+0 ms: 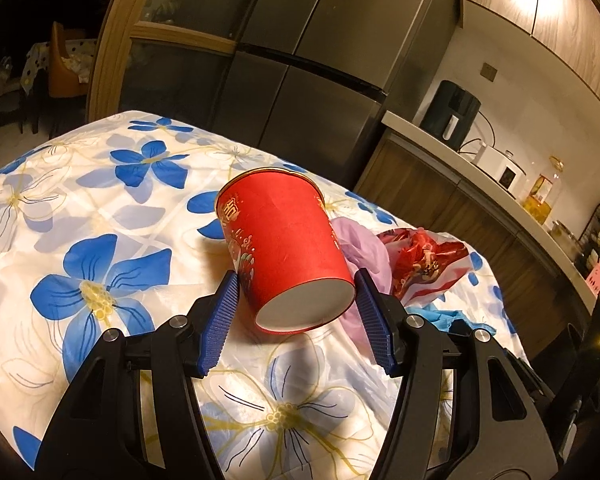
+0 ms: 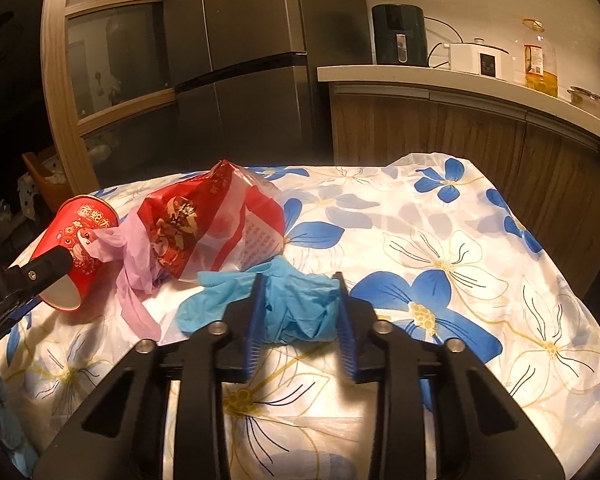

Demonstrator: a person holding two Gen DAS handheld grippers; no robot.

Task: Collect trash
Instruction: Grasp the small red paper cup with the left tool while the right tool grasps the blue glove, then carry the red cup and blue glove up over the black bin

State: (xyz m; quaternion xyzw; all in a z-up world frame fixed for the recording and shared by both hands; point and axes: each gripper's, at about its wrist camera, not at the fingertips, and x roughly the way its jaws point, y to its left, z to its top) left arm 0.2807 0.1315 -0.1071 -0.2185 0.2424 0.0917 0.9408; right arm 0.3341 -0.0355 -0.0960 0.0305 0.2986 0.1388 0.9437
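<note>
A red paper cup (image 1: 284, 248) with gold print is tilted above the floral tablecloth (image 1: 100, 208), base toward the camera. My left gripper (image 1: 296, 280) is shut on it, pads against both sides near the base. The cup also shows at the left of the right wrist view (image 2: 78, 240). My right gripper (image 2: 300, 280) has its pads on either side of a crumpled blue glove (image 2: 296, 304) lying on the cloth, and seems closed on it. A pink glove (image 2: 134, 264) and a red-and-clear plastic bag (image 2: 212, 224) lie between the cup and the blue glove.
The table (image 2: 460, 240) is covered by a white cloth with blue flowers. Behind it stand a dark fridge (image 2: 244, 60) and a wooden counter (image 2: 460, 84) with a black air fryer (image 2: 398, 34), a white cooker and an oil bottle. A glass door is at the left.
</note>
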